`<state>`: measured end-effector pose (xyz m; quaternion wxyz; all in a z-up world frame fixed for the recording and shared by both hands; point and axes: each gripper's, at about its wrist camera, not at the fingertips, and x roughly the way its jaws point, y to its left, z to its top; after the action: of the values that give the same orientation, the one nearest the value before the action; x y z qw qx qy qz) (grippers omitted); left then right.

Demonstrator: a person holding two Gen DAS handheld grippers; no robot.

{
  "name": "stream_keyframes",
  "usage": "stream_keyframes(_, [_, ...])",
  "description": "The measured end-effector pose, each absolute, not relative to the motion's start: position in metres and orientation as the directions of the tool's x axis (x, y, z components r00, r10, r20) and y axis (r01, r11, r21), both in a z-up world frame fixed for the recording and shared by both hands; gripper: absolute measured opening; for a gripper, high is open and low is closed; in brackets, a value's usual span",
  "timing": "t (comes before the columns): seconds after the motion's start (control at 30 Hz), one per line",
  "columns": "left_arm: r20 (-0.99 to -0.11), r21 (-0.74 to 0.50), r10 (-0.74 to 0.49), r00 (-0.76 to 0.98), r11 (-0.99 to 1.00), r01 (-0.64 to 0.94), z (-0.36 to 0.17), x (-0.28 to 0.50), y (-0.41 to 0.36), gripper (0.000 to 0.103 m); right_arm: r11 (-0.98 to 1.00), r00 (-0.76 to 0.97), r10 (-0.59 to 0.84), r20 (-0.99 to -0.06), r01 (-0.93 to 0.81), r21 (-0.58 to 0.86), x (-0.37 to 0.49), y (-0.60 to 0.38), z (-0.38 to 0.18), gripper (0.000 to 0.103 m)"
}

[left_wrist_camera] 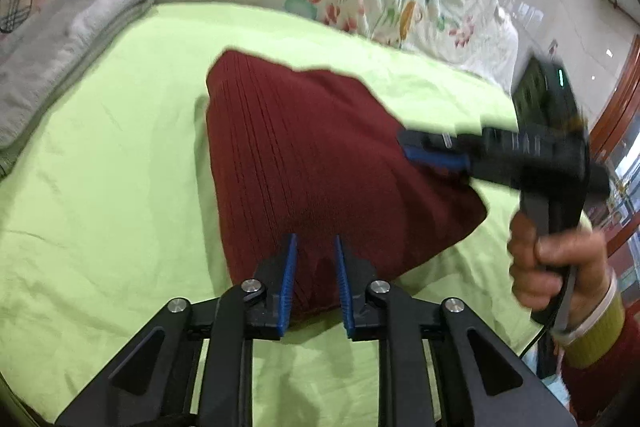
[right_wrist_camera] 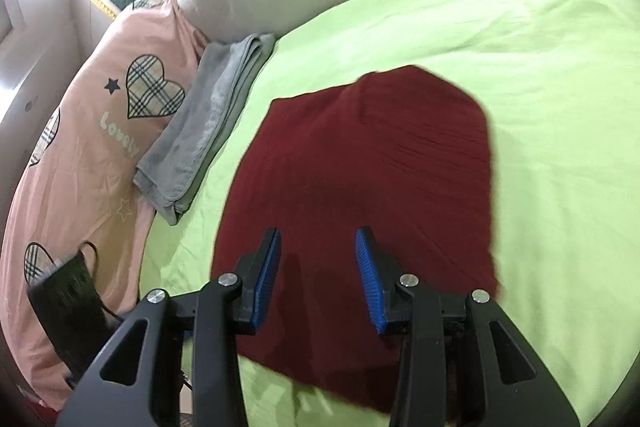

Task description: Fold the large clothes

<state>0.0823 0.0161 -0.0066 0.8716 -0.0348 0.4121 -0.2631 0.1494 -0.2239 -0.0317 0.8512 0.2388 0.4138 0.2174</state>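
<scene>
- A folded grey towel (left_wrist_camera: pixel 60 39) lies at the far left of the lime-green bedsheet (left_wrist_camera: pixel 120 187).
- The folded dark-red knitted garment (left_wrist_camera: pixel 312 163) rests mid-bed; left gripper (left_wrist_camera: pixel 316 247) hovers narrowly parted, empty.
- Right gripper (right_wrist_camera: pixel 318 239) stands moderately open, holding nothing; likely next: pinch an edge, fold again.

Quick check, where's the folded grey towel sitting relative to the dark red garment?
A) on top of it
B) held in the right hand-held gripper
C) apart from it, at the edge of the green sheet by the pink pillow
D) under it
C: the grey towel lies folded along the edge of the green sheet beside the pink pillow, with bare sheet between it and the dark red garment.
</scene>
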Motion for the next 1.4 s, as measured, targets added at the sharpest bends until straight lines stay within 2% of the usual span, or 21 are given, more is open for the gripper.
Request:
stream_keyframes(0.13, [-0.681, -0.28, -0.492, 0.543, 0.859, 0.427, 0.006, 0.087, 0.017, 0.021, 0.799, 0.588, 0.538, -0.605, -0.124, 0.589, 0.129, -0.245, -0.037, 0.04])
stream_keyframes(0.33, [-0.763, -0.211, -0.397, 0.509, 0.898, 0.385, -0.025, 0.103, 0.009, 0.022, 0.819, 0.556, 0.514, -0.653, -0.091, 0.567, 0.124, -0.245, -0.057, 0.04])
stream_keyframes(1.27, [-0.778, -0.188, -0.343, 0.526, 0.927, 0.326, -0.028, 0.099, 0.01, 0.023, 0.83, 0.556, 0.491, -0.671, -0.063, 0.554, 0.119, -0.239, -0.061, 0.045])
stream_keyframes(1.37, [-0.761, -0.219, -0.356, 0.542, 0.928, 0.302, -0.013, 0.097, 0.019, 0.031, 0.828, 0.583, 0.492, -0.646, -0.084, 0.554, 0.117, -0.241, -0.048, 0.05])
stream_keyframes(1.4, [-0.754, -0.223, -0.352, 0.554, 0.931, 0.289, -0.009, 0.098, 0.022, 0.039, 0.83, 0.598, 0.485, -0.638, -0.085, 0.552, 0.118, -0.244, -0.042, 0.053])
